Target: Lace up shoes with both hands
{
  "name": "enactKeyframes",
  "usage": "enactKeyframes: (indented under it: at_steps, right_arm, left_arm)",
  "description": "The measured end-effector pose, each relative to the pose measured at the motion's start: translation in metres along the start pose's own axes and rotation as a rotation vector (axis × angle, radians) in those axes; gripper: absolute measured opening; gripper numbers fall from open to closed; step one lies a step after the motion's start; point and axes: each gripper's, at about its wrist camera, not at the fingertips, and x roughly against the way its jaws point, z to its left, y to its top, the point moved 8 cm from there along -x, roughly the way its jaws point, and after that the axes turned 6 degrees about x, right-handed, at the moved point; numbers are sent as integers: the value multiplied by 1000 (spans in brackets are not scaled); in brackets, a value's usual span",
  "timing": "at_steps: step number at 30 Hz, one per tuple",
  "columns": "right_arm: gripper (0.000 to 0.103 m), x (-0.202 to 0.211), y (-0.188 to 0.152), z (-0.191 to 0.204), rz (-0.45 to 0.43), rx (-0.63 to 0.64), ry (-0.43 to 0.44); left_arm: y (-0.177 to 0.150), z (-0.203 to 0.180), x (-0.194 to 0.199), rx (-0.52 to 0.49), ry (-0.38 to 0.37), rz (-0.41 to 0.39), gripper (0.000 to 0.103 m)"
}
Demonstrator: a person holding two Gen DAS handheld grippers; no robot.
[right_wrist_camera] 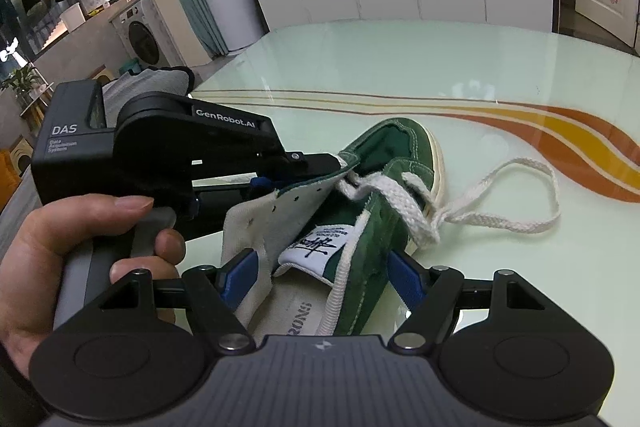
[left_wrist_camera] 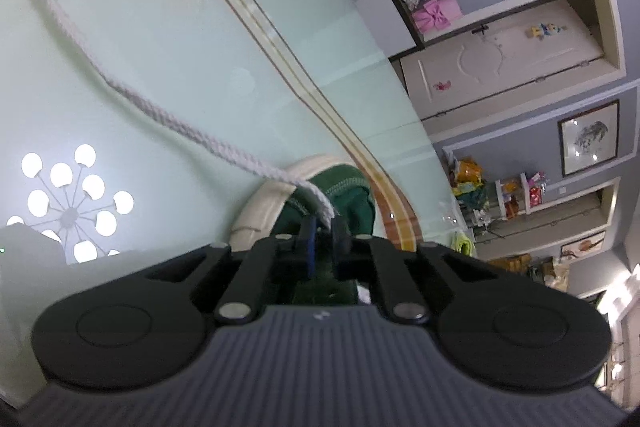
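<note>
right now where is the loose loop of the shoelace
In the right wrist view the loose loop of white shoelace lies on the glass table, just right of the green shoe, beside the orange stripe.

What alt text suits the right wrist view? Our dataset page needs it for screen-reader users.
The right gripper straddles a green shoe on a glass table, blue-padded fingers wide apart, while the left gripper reaches the white lace by the eyelets.
</note>
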Motion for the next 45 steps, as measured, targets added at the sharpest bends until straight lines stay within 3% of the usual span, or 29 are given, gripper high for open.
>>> enactKeyframes:
  at_steps: [3, 7, 9, 10, 14, 15, 18, 19, 27, 29, 31, 35, 39, 43, 45]
  right_arm:
    - [75, -4, -3, -4, 13, -11, -22]
    - [74, -9, -9, -15, 34, -40, -51]
    - [73, -12, -12, -20, 54, -55, -70]
    - [72, -13, -14, -23, 60, -51, -96]
    - [72, -11, -13, -23, 54, -57, -74]
    - [72, -10, -13, -20, 49, -52, -69]
    - [72, -8, -10, -14, 37, -36, -53]
    - [72, -8, -10, -12, 33, -31, -48]
    - [73, -6, -8, -5, 28, -25, -33]
    - [73, -7, -8, -6, 26, -30, -36]
    - [73, -8, -8, -6, 25, -32, -42]
    - [72, -13, -10, -10, 28, -37, -57]
    - [73, -16, -12, -16, 36, -36, -92]
    - [73, -19, -14, -22, 44, -35, -126]
    - [73, -21, -16, -25, 48, -34, -141]
  left_arm:
    - [3, 1, -2, 0, 6, -16, 6]
    - [18, 2, 19, -89, 97, -182, 1]
    - [38, 15, 33, -94, 174, -284, 1]
    - [42, 18, 36, -83, 185, -293, 1]
    - [46, 8, 45, -57, 75, -230, 1]
    - [40, 0, 45, -60, 25, -202, 4]
    - [20, -8, 32, -22, -37, -114, 29]
    - [17, -8, 28, -11, -43, -99, 29]
    - [0, 4, 7, 31, -36, -46, 27]
    - [-1, 6, 3, 42, -46, -39, 3]
    - [-1, 9, 0, 50, -52, -34, 4]
    - [6, 7, 3, 23, -38, -81, 3]
    - [30, 17, 21, -24, 63, -203, 3]
    - [49, 30, 33, 11, 107, -258, 3]
    - [61, 28, 49, -15, 131, -329, 3]
